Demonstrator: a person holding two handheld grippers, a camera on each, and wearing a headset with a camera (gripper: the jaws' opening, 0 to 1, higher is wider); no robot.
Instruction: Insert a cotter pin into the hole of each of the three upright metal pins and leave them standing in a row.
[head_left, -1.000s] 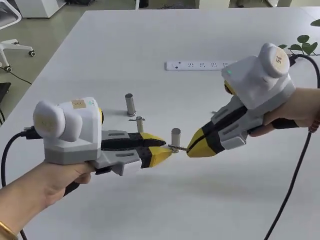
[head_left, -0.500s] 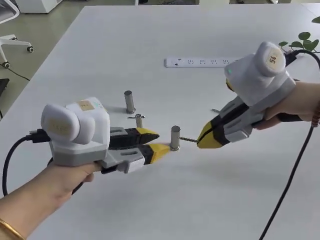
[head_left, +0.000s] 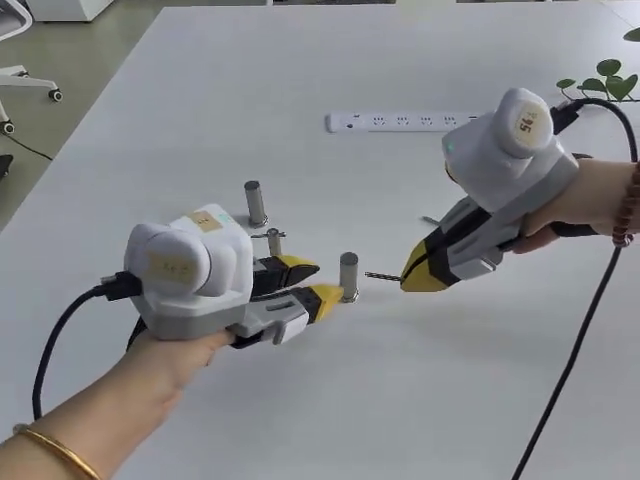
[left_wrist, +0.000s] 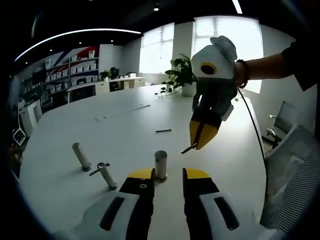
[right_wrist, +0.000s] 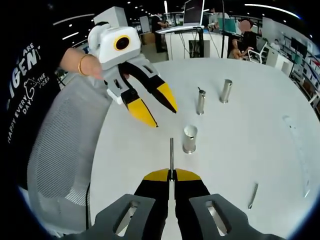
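Note:
Three upright metal pins stand in a slanting row: the far pin (head_left: 254, 203), the middle pin (head_left: 274, 243) with a cotter pin through its top, and the near pin (head_left: 348, 275). My left gripper (head_left: 315, 280) is open, its yellow tips on either side of the near pin's (left_wrist: 160, 165) base without closing on it. My right gripper (head_left: 408, 282) is shut on a thin cotter pin (head_left: 383, 276), which points at the near pin (right_wrist: 189, 138) from the right, a short gap away. The held cotter pin (right_wrist: 171, 150) sticks straight out from the right gripper (right_wrist: 171, 175).
A white power strip (head_left: 400, 122) lies at the back of the white table (head_left: 300, 400). A spare cotter pin (right_wrist: 253, 195) rests on the table to the right of the pins. A plant (head_left: 600, 80) stands at the far right edge. Cables trail from both grippers.
The right gripper has drawn back to the right, taking the cotter pin's tip away from the near pin. The left gripper's jaws have opened around that pin's base.

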